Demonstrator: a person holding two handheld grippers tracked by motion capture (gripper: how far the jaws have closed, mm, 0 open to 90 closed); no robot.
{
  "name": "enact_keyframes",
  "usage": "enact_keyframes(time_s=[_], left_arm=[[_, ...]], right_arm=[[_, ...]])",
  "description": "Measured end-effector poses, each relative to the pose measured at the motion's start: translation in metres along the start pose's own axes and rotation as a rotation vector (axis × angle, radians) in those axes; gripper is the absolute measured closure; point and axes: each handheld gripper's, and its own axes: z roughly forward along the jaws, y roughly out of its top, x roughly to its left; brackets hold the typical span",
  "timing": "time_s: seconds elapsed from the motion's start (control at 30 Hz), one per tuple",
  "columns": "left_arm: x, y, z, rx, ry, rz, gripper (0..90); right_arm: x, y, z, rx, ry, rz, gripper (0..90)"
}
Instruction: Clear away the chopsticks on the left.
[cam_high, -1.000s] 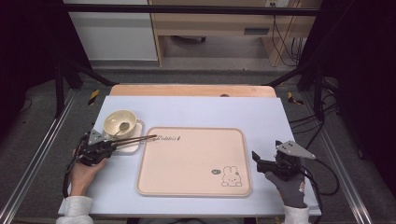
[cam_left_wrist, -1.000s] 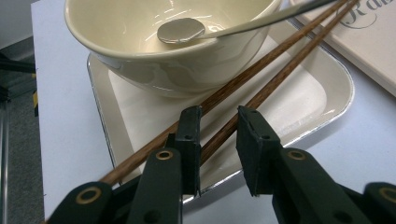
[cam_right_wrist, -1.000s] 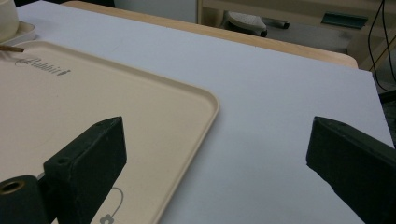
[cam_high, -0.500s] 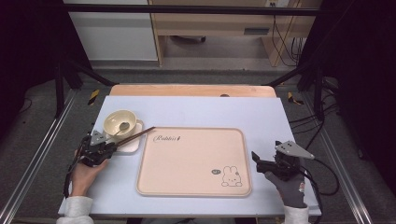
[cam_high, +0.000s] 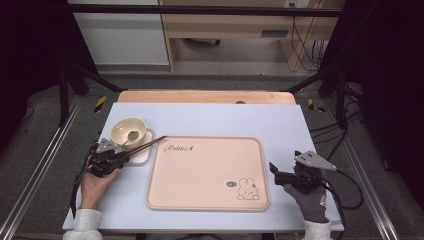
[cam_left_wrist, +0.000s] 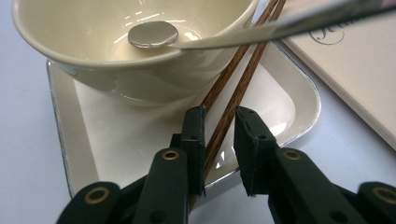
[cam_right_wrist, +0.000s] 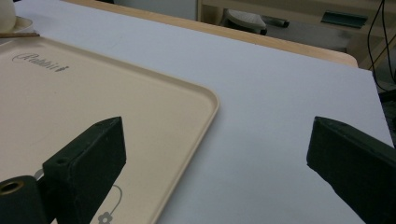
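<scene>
A cream bowl (cam_high: 128, 131) (cam_left_wrist: 116, 56) with a metal spoon (cam_high: 132, 135) (cam_left_wrist: 154, 35) in it stands on a small white dish (cam_high: 143, 154) (cam_left_wrist: 280, 102) at the table's left. A pair of dark wooden chopsticks (cam_high: 151, 143) (cam_left_wrist: 236, 88) lies slanted across the dish, its tips reaching the corner of the big beige rabbit tray (cam_high: 207, 172) (cam_right_wrist: 93, 93). My left gripper (cam_high: 122, 154) (cam_left_wrist: 219, 116) is shut on the chopsticks' near end. To the right of the tray, my right gripper (cam_high: 274, 169) (cam_right_wrist: 217, 128) stands wide open with nothing in it.
The pale blue table top (cam_high: 280, 125) runs back to a wooden strip (cam_high: 205, 96). Black frame rails (cam_high: 60, 95) flank the table on both sides. A cable (cam_high: 345, 175) trails from the right gripper.
The chopsticks' far tips have swung toward the back of the table, so they now slant more steeply in the left gripper. The right gripper has stayed put.
</scene>
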Motion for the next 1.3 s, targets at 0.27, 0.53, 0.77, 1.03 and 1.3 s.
enact_keyframes(time_s=[0.27,0.53,0.77,1.03,1.3], left_arm=[[-0.001,0.0,-0.001,0.003,-0.02,0.005,77.9],[-0.004,0.001,-0.002,0.005,-0.067,0.018,83.3],[-0.007,0.002,-0.004,0.004,-0.075,0.027,85.2],[-0.014,0.003,-0.012,-0.036,-0.075,0.011,85.3],[-0.026,0.007,-0.025,-0.073,-0.065,0.011,85.2]], right_arm=[[-0.001,0.0,0.0,-0.008,0.016,0.013,3.9],[0.0,0.0,0.0,-0.003,0.018,0.014,3.3],[-0.001,0.0,0.0,-0.003,0.019,0.018,2.7],[-0.002,0.001,-0.002,-0.008,0.018,0.017,2.3],[-0.002,0.001,-0.004,-0.011,0.019,0.025,1.6]])
